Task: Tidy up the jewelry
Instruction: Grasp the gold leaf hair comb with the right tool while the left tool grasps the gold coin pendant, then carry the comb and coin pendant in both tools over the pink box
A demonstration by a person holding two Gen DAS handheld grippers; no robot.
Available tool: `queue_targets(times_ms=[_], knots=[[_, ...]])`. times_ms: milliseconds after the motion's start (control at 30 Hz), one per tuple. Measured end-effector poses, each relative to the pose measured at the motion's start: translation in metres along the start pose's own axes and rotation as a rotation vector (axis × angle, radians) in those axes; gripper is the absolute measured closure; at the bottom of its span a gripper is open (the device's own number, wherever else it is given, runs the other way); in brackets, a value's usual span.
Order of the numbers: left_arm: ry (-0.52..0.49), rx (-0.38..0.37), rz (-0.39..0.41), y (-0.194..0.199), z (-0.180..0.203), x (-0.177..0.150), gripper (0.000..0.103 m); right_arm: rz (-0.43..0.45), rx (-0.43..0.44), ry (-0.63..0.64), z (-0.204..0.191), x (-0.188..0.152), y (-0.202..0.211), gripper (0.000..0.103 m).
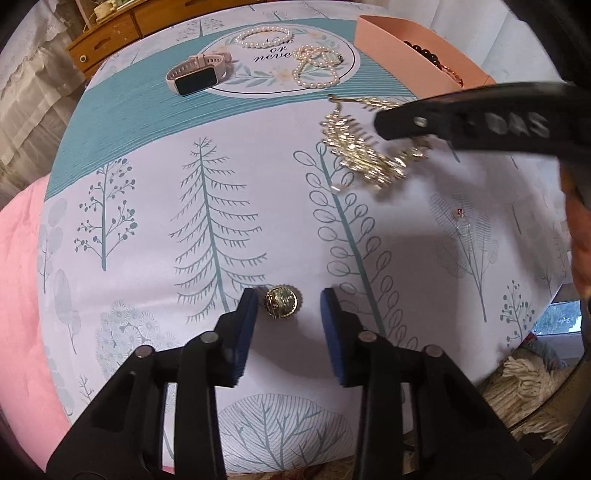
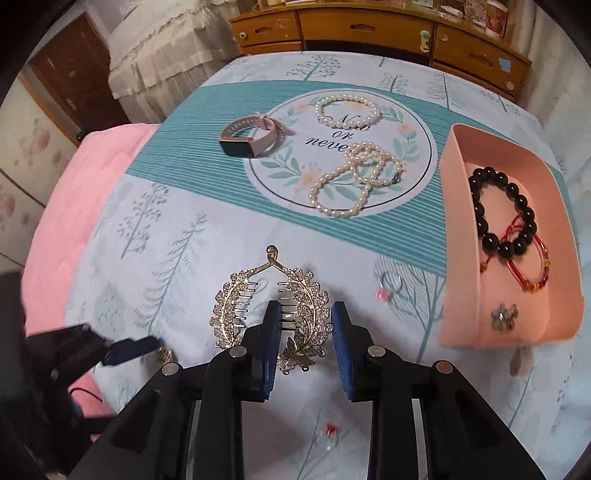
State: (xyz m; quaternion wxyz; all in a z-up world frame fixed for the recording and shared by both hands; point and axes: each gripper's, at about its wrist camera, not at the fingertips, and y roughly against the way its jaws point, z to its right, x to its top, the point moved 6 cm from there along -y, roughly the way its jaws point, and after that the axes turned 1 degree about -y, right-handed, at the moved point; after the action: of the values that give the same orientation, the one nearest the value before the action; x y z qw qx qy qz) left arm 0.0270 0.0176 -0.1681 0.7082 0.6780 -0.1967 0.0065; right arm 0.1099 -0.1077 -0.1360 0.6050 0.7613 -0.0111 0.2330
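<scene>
A small round gold brooch lies on the tree-print cloth between the fingers of my open left gripper. A gold leaf-shaped hair comb lies on the cloth; its right leaf sits between the fingers of my open right gripper. The comb and the right gripper's arm show in the left wrist view. The pink box at the right holds a black bead bracelet, red string bracelets and a flower piece.
A pink smartwatch, a pearl bracelet and a pearl necklace lie on the round print. A ring with a pink stone lies near the box. Another small piece lies near me. Wooden drawers stand behind.
</scene>
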Motion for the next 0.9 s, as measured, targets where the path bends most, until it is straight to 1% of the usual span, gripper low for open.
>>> queue_targets(times_ms=[67,133,367,533,633,733,833,900], knots=[[-0.002,-0.006,-0.012,-0.001,0.001,0.002,0.078,0.011,0.009,0.002,-0.002,-0.006,0.007,0.076],[-0.012,-0.003,-0.018,-0.001,0.003,0.002,0.086,0.02,0.021,0.002,-0.001,-0.011,0.013,0.076],[-0.005,0.007,-0.038,-0.001,0.006,0.007,0.086,0.044,0.038,-0.018,0.011,-0.021,0.028,0.076],[0.0,0.039,-0.029,0.005,0.008,0.016,0.086,0.074,0.053,-0.033,0.022,-0.027,0.042,0.076],[-0.021,0.062,0.01,0.02,0.015,0.028,0.086,0.109,0.064,-0.046,0.03,-0.028,0.058,0.076],[-0.048,0.083,0.067,0.04,0.022,0.047,0.086,0.162,0.065,-0.069,0.042,-0.027,0.081,0.076],[-0.074,0.096,0.134,0.065,0.032,0.074,0.086,0.221,0.058,-0.104,0.059,-0.021,0.106,0.076],[-0.094,0.102,0.191,0.083,0.041,0.099,0.086,0.263,0.045,-0.13,0.074,-0.015,0.125,0.076]])
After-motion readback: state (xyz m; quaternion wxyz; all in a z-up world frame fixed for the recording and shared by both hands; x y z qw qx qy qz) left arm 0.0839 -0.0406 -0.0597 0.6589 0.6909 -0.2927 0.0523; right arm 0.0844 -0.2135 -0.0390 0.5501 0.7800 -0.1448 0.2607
